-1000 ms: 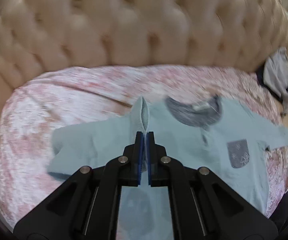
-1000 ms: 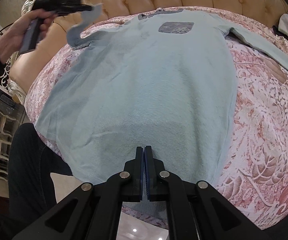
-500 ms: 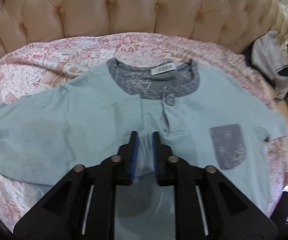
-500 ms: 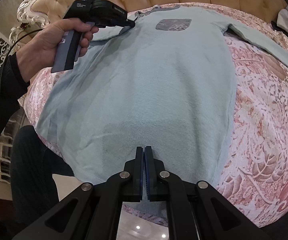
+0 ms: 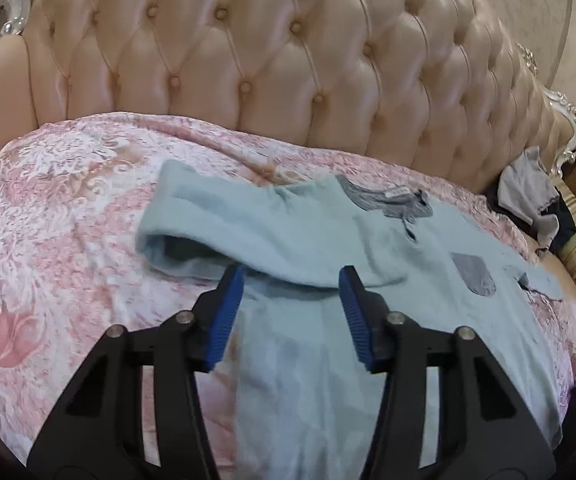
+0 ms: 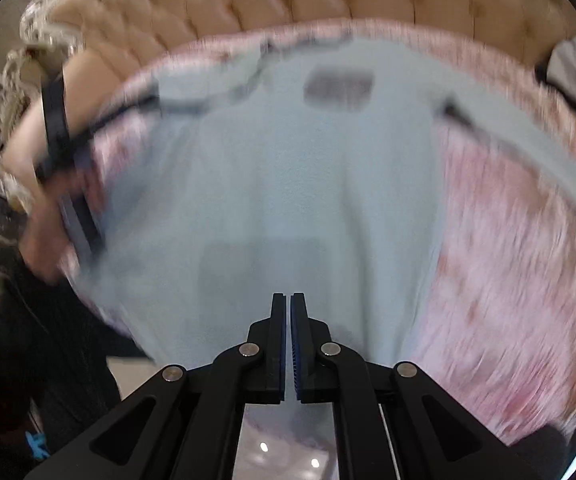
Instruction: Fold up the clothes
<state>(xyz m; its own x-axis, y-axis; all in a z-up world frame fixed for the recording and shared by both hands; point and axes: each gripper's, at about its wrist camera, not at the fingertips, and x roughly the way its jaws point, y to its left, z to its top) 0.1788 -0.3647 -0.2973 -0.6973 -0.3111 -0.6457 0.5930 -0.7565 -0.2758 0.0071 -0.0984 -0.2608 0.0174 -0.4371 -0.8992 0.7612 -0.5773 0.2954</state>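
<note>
Now the light blue shirt (image 5: 328, 248) lies spread face up on the pink patterned bedspread (image 5: 67, 240), its grey collar (image 5: 392, 200) toward the tufted headboard (image 5: 288, 60) and its grey chest pocket (image 5: 472, 274) showing. One sleeve (image 5: 215, 224) lies folded in across the chest. The left gripper (image 5: 291, 284) tilts down over the shirt just below that folded sleeve; its jaws have just been opening and stand well apart, the blue pads (image 5: 227, 312) pressing on nothing, with only the cloth lying beneath the gap. In the right wrist view, which is smeared by blur, the right gripper (image 6: 288, 308) points steeply down at the shirt's lower edge, jaws drawn together to a thin slit; whether cloth is pinched in that slit cannot be made out. At the left of that view the person's left hand (image 6: 35, 216) grasps the other gripper's handle beside the shirt. A heap of grey and dark clothes (image 5: 536, 196) sits at the bed's far right corner.
</note>
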